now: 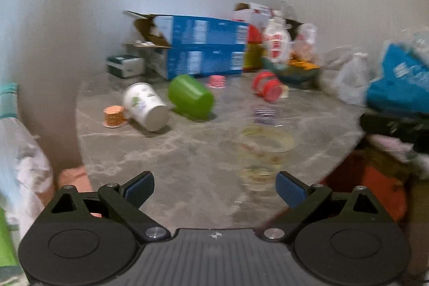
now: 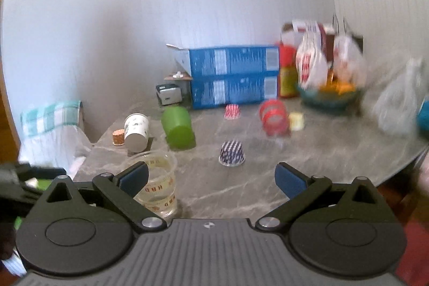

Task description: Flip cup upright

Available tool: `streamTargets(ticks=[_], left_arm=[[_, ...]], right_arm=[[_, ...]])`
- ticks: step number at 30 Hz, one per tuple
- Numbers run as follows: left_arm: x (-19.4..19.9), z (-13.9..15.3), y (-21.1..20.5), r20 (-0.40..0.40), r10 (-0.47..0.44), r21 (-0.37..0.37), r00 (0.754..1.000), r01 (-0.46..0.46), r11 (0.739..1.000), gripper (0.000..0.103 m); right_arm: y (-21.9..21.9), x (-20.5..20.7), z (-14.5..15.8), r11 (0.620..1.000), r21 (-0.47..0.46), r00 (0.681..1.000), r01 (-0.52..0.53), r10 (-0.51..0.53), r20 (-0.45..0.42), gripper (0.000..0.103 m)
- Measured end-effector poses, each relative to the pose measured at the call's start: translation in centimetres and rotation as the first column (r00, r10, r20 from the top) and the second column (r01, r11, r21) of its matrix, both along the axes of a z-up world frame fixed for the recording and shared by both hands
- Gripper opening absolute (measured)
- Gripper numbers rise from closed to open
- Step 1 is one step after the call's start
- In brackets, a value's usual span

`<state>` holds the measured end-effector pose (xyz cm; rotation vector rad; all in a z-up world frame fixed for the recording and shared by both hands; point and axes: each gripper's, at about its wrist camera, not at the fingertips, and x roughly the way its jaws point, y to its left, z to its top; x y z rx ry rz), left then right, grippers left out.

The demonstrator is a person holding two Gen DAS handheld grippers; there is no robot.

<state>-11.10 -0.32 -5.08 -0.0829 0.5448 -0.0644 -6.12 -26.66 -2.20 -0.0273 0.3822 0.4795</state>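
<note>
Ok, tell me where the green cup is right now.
The green cup lies on its side mid-table, left of centre in both views, between the tipped white printed cup and the blue boxes behind it.

Both are wide open right now: left gripper [image 1: 214, 188] has its blue-padded fingers [image 1: 140, 188] spread with nothing between them, and right gripper [image 2: 213, 178] is the same, level, holding nothing.

Clear measuring cup [image 2: 156, 182] — red marks, roughly "H8D", blurred — nothing else legible.
</note>
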Motion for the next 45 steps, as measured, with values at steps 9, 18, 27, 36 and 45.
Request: streamTargets(ticks=[9, 18, 27, 36, 45], left_arm=[[-1.5, 3.6, -1.0, 0.009, -0.035, -0.009, 0.999, 0.035, 0.999, 0.099], [-0.8, 4.3, -1.0, -0.038, -0.005, 0.004, 0.999, 0.005, 1.0, 0.099], [-0.8, 5.0, -0.8, -0.045, 0.027, -0.009, 0.999, -0.027, 1.0, 0.099], [-0.9, 5.4, -0.8, -0.04, 0.039, -0.01, 0.998, -0.039, 0.999, 0.099], [-0.8, 5.5, -0.9, -0.041, 0.042, -0.008, 0.998, -0.042, 0.999, 0.099]], right_arm=[[-1.5, -0.7, 2.1, 0.999, 0.029, 0.994, 0.031, -0.028, -0.11, 0.102], [-1.9, -0.1, 1.6, 0.998, 0.043, 0.986, 0.051, -0.044, -0.158, 0.102], [-1.8, 0.0, 1.9, 0.998, 0.036, 0.988, 0.042, -0.036, -0.153, 0.102], [-1.9, 0.3, 2.0, 0.998, 0.04, 0.986, 0.05, -0.043, -0.16, 0.102], [-2.0, 0.5, 2.0, 0.998, 0.04, 0.986, 0.049, -0.042, -0.159, 0.102]])
